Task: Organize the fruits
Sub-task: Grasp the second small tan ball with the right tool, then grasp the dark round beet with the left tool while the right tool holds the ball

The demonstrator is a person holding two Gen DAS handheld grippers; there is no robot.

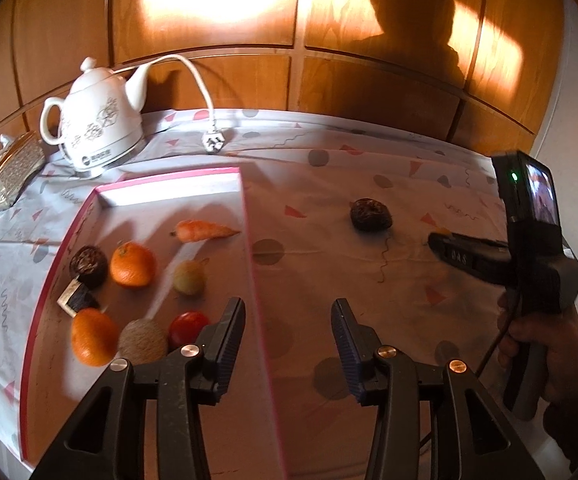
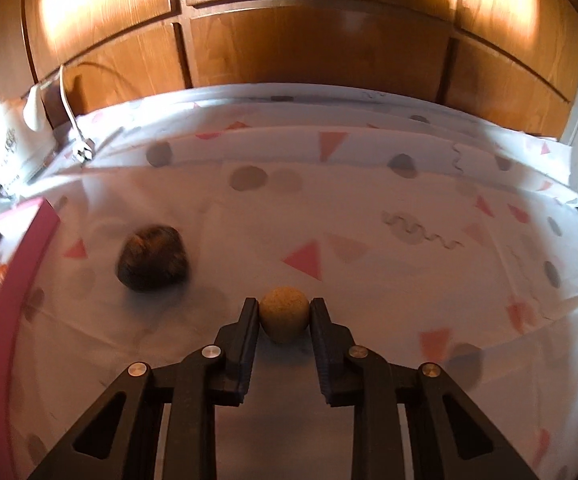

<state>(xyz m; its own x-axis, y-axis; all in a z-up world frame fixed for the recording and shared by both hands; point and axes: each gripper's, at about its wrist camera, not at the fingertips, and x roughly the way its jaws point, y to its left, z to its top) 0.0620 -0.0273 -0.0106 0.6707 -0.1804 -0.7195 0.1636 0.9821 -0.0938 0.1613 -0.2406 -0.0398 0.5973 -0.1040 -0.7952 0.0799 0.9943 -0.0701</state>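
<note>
The left gripper (image 1: 289,332) angles down, jaws apart and empty, while at its three o'clock the right gripper (image 2: 283,320) pinches a ball (image 2: 283,319).

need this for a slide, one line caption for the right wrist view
Right tongs close on a small tan ball-shaped fruit on the patterned tablecloth, a dark round fruit lying to its left.

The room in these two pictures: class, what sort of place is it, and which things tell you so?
Probably a home kitchen or dining corner. A white kettle with its unplugged cord stands on a table under a patterned tablecloth, wooden cabinet doors rise behind, and fruit lies in a pink-edged tray.
</note>
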